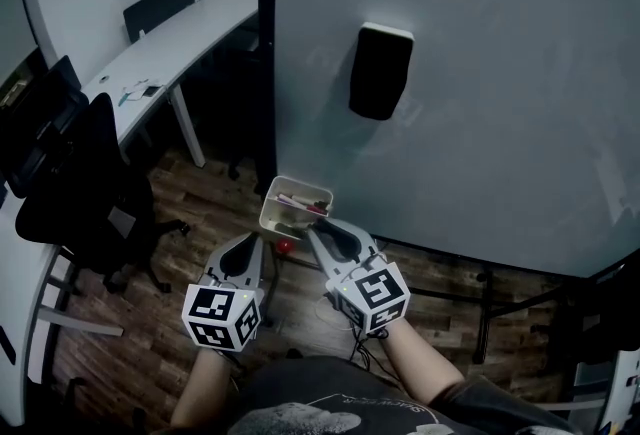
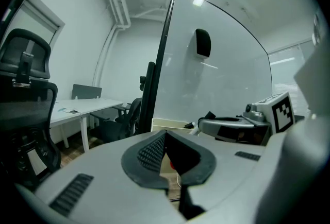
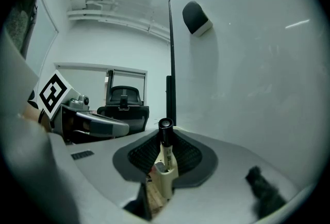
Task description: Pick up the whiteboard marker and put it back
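Whiteboard marker (image 3: pixel 164 141) clamped in right tool (image 1: pixel 318 230), tips at tray's (image 1: pixel 300 186) near rim.

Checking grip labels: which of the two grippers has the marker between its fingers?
The right gripper: a black-capped marker stands between its fingers. The left gripper has its fingers closed together with nothing between them.

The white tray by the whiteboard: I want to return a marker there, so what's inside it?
Inside the white tray, a few pen-like sticks lie lengthwise, one reddish. Its near right corner is covered by the right tool, so that part cannot be seen.
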A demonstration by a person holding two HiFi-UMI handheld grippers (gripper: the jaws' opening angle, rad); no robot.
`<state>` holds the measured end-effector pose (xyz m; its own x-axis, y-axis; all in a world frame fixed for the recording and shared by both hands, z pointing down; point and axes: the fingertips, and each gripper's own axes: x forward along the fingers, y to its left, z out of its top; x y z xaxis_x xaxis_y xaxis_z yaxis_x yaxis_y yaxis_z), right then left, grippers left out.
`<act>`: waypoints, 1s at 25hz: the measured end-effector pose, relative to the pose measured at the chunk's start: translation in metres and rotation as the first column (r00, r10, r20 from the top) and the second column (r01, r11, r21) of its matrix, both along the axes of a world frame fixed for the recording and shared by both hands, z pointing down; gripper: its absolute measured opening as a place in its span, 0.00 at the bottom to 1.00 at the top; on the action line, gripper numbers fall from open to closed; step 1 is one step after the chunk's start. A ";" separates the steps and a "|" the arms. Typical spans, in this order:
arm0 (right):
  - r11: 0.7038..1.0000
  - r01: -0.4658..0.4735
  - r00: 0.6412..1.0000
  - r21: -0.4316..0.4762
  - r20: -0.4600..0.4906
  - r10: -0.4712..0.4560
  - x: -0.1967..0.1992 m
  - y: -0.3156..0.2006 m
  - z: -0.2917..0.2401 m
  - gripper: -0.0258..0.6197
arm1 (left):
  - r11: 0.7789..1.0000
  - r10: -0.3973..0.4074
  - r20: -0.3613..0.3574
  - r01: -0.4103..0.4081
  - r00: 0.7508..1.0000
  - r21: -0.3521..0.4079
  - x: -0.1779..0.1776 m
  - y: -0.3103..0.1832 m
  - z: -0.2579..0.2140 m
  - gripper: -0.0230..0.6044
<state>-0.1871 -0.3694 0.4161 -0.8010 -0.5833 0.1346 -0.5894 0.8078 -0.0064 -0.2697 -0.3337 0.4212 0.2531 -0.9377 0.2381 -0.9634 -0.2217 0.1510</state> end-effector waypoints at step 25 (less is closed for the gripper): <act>0.999 -0.007 1.000 -0.044 0.024 0.008 0.004 0.017 0.016 0.17 | 0.999 0.037 0.006 -0.037 0.999 0.013 0.009 0.015 0.001 0.06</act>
